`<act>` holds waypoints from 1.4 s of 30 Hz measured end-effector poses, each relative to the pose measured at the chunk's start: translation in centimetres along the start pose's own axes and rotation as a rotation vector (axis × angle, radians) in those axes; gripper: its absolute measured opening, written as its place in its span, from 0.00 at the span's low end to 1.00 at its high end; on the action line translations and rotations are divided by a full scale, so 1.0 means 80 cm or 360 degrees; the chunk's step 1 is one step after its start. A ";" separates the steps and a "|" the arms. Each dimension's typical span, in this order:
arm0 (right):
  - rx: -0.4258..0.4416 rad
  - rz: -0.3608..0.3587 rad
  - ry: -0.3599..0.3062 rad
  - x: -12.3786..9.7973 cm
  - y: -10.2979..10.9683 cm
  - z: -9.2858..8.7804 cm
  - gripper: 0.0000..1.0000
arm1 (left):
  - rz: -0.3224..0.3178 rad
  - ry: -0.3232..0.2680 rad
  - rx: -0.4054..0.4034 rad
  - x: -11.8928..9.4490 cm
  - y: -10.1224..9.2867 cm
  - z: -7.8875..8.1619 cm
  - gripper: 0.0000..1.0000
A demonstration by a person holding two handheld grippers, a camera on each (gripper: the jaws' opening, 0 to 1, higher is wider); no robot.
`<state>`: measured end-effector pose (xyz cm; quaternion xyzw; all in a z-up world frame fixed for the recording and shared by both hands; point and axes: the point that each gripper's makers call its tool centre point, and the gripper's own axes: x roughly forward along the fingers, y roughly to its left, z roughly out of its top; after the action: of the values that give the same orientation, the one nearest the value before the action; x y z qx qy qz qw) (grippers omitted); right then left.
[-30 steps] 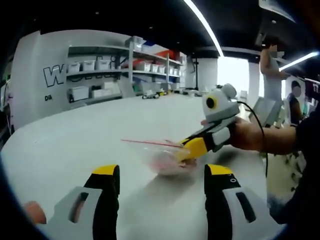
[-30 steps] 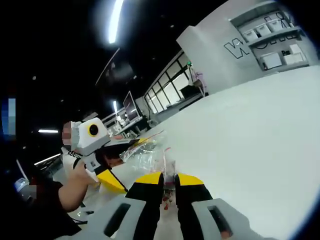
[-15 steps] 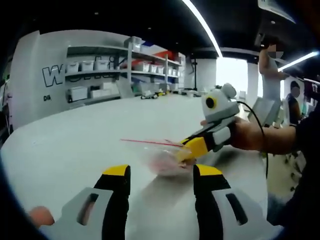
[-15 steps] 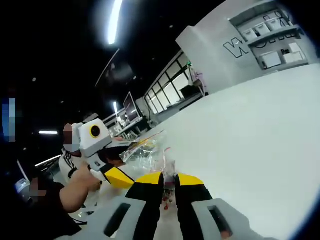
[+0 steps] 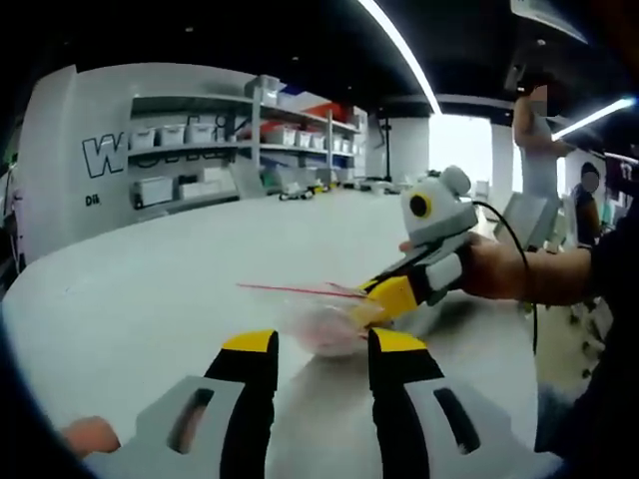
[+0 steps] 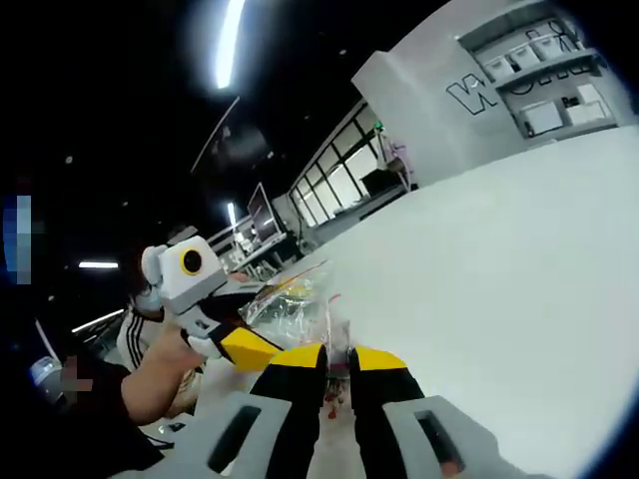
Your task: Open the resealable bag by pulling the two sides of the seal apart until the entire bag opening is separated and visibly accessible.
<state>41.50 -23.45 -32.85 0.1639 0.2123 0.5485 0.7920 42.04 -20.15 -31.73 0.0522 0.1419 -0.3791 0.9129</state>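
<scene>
While a clear resealable bag (image 5: 324, 321) with a red seal strip lies at the centre of the left gripper view on a broad white table (image 5: 150, 289), the right gripper (image 5: 371, 302) reaches in from the right of the frame, its yellow tips pinched on the bag's near edge. Seen from the right gripper view, that same bag (image 6: 300, 309) rises just above the camera's own black-and-yellow jaws, which are closed to a narrow slit on its plastic at lower centre. The left gripper (image 6: 245, 344) appears at the left of that frame, held in a hand (image 6: 165, 364), close beside the crinkled bag; whether it touches cannot be told. Back in the left gripper view, its own jaws rise from the bottom edge with a moderate gap between them, gripping nothing, the bag lying just beyond their tips. Along the upper left of the frame stand shelves (image 5: 250, 140) stacked with bins against a white wall, and a long ceiling light (image 5: 399, 50) runs across the top.
</scene>
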 end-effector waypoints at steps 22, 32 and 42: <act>0.0030 0.0026 -0.0002 0.000 0.003 -0.003 0.06 | -0.0046 -0.0007 0.0022 -0.001 -0.009 0.000 0.16; 0.0057 0.0054 -0.0009 0.001 0.005 -0.005 0.06 | -0.0052 0.0001 0.0032 -0.002 -0.011 0.001 0.10; 0.0025 0.0064 -0.0013 0.000 0.007 -0.008 0.07 | -0.0050 0.0012 0.0036 -0.003 -0.013 -0.001 0.09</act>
<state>40.74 -23.23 -33.17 0.1765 0.2100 0.5621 0.7803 41.11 -20.67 -31.75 0.0617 0.1417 -0.3946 0.9058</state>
